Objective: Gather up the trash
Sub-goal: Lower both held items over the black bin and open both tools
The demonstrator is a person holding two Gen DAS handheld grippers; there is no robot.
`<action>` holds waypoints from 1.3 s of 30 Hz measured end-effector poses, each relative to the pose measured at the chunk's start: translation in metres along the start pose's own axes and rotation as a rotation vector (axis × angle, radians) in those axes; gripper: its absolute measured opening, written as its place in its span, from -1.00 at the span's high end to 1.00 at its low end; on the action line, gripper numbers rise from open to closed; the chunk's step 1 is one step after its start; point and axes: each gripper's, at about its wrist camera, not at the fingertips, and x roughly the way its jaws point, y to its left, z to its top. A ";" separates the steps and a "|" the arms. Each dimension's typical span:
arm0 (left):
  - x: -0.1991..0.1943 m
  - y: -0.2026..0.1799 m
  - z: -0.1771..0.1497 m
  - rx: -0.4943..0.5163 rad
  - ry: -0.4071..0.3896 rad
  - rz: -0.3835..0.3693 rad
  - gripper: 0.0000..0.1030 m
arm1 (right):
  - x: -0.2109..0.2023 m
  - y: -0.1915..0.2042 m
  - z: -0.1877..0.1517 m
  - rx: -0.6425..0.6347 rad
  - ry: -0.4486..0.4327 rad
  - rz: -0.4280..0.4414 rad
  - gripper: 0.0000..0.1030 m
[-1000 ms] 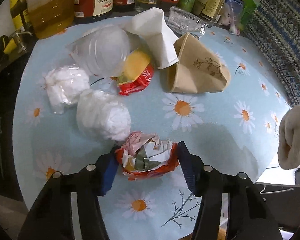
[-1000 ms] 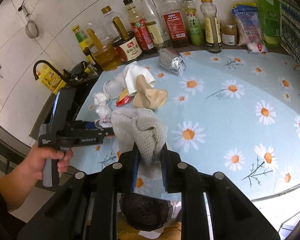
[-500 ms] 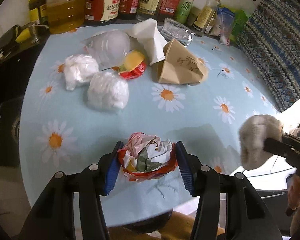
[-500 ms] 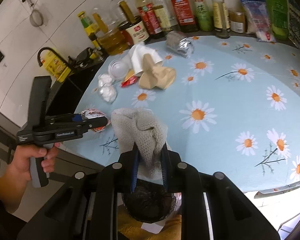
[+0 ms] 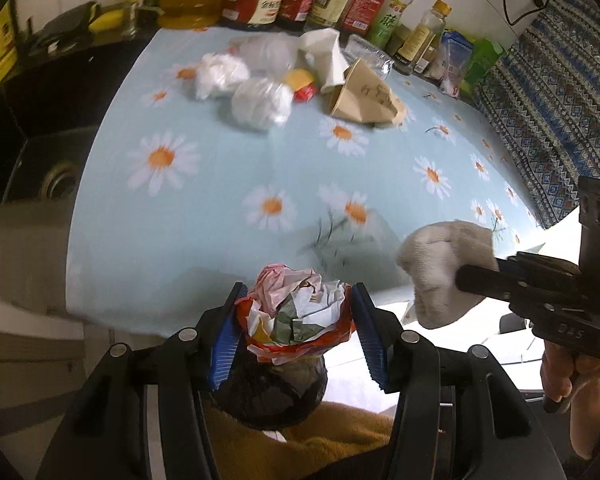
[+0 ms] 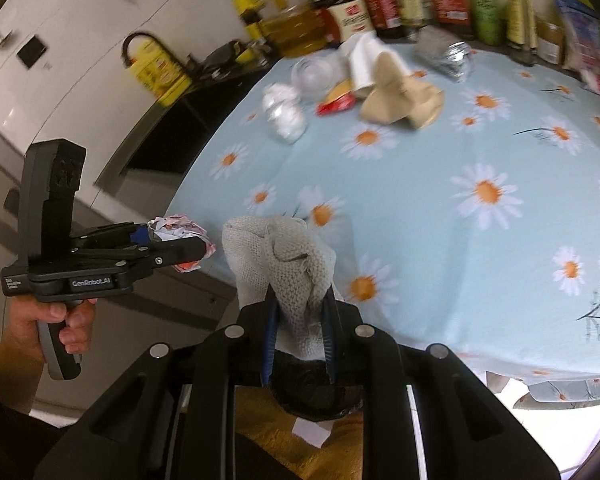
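Left wrist view: the left gripper [image 5: 296,320] is clamped on a crumpled wrapper wad [image 5: 296,316], bottom centre, right above a black-lined bin [image 5: 272,392]. More trash sits upper centre on the daisy tablecloth [image 5: 220,200]: tissue balls [image 5: 260,104] and a brown paper bag [image 5: 364,98].

Right wrist view: the right gripper [image 6: 298,336] is squeezed tight on a knitted cloth [image 6: 280,264], lower centre, over that bin [image 6: 316,396].

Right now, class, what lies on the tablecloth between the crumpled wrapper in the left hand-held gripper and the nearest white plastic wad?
Nothing: in the left wrist view, only bare daisy tablecloth separates the crumpled wrapper from the white plastic wad.
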 end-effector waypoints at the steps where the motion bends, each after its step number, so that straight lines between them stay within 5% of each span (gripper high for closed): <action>1: -0.001 0.002 -0.005 -0.008 0.003 -0.003 0.01 | 0.005 0.003 -0.003 -0.011 0.019 0.007 0.59; 12: 0.021 0.024 -0.065 -0.084 0.104 0.001 0.01 | 0.056 0.026 -0.039 -0.112 0.171 -0.019 0.58; 26: 0.085 0.043 -0.111 -0.150 0.270 0.005 0.00 | 0.125 0.011 -0.070 -0.076 0.325 -0.035 0.57; 32: 0.099 0.052 -0.115 -0.225 0.318 0.011 -0.27 | 0.135 0.003 -0.071 -0.012 0.352 -0.019 0.16; 39: 0.101 0.064 -0.119 -0.276 0.340 0.005 -0.30 | 0.128 -0.003 -0.072 0.006 0.338 -0.022 0.15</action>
